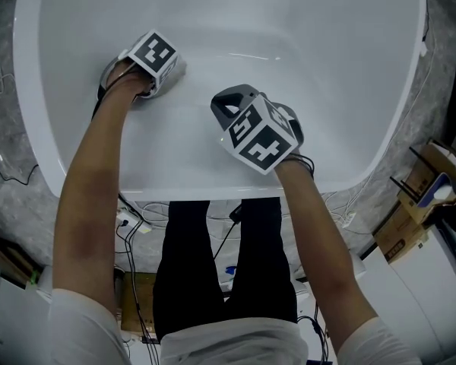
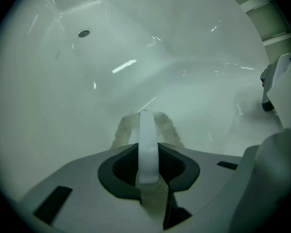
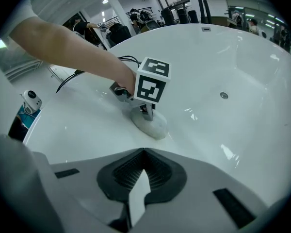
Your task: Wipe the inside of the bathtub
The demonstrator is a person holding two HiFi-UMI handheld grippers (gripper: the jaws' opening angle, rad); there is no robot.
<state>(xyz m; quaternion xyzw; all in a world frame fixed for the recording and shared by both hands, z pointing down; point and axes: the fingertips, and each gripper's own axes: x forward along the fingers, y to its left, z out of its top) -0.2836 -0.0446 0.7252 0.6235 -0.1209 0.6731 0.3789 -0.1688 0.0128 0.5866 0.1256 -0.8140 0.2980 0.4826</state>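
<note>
Both bare arms reach forward and down. The left arm (image 1: 91, 196) is stretched out nearly straight, and its hand (image 1: 129, 82) wraps the left hand-held gripper (image 1: 166, 80) from behind, the marker cube (image 1: 153, 54) riding on top. That gripper's jaws are clamped on a pale wiping pad (image 2: 128, 130), which bulges out on both sides of the tips. The right arm (image 1: 319, 234) is drawn closer to the body, and the right hand-held gripper (image 1: 234, 106) hangs just to the right of the left one, its jaws pressed together with nothing between them and its cube (image 1: 262, 139) tilted.
</note>
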